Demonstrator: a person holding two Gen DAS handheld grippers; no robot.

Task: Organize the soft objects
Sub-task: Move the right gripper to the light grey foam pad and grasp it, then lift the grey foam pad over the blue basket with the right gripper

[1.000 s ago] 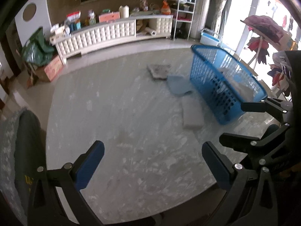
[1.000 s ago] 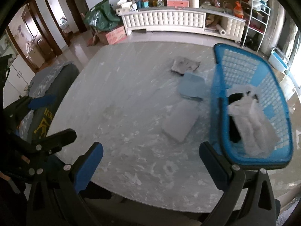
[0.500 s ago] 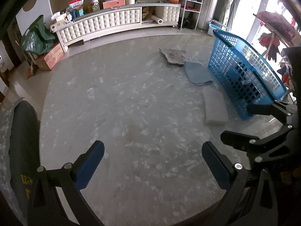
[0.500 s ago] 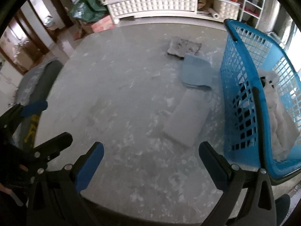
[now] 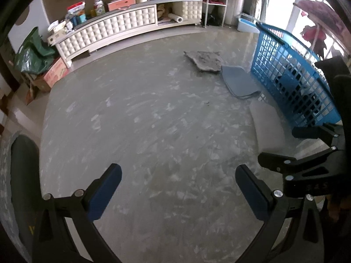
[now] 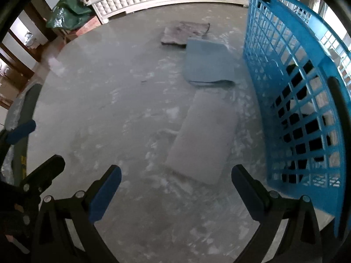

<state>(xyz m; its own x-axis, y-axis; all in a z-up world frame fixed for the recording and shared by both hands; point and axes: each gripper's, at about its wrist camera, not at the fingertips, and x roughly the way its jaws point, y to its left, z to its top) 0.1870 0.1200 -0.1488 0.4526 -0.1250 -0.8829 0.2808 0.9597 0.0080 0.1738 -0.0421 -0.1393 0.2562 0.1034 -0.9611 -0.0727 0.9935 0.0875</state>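
Folded grey cloth (image 6: 203,140) on marbled grey table (image 6: 114,100), blue basket (image 6: 291,100) beside

Light: daylight enters from the window (image 5: 283,2) at right, blown out white.
Glare: pale sheen on the grey table (image 5: 153,120).
Shadows: soft, faint.
Distortion: strong fisheye bending, dark vignette corners.
Blur: slight smear in right wrist view.

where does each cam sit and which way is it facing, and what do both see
Left wrist: rides the left gripper, angled down across the grey table toward the white cabinet; its open fingers and the right gripper show.
Right wrist: rides the right gripper, facing the grey pad beside the basket; its open fingers and the left gripper show at left.
Shared: pad, blue cloth, basket, cabinet.
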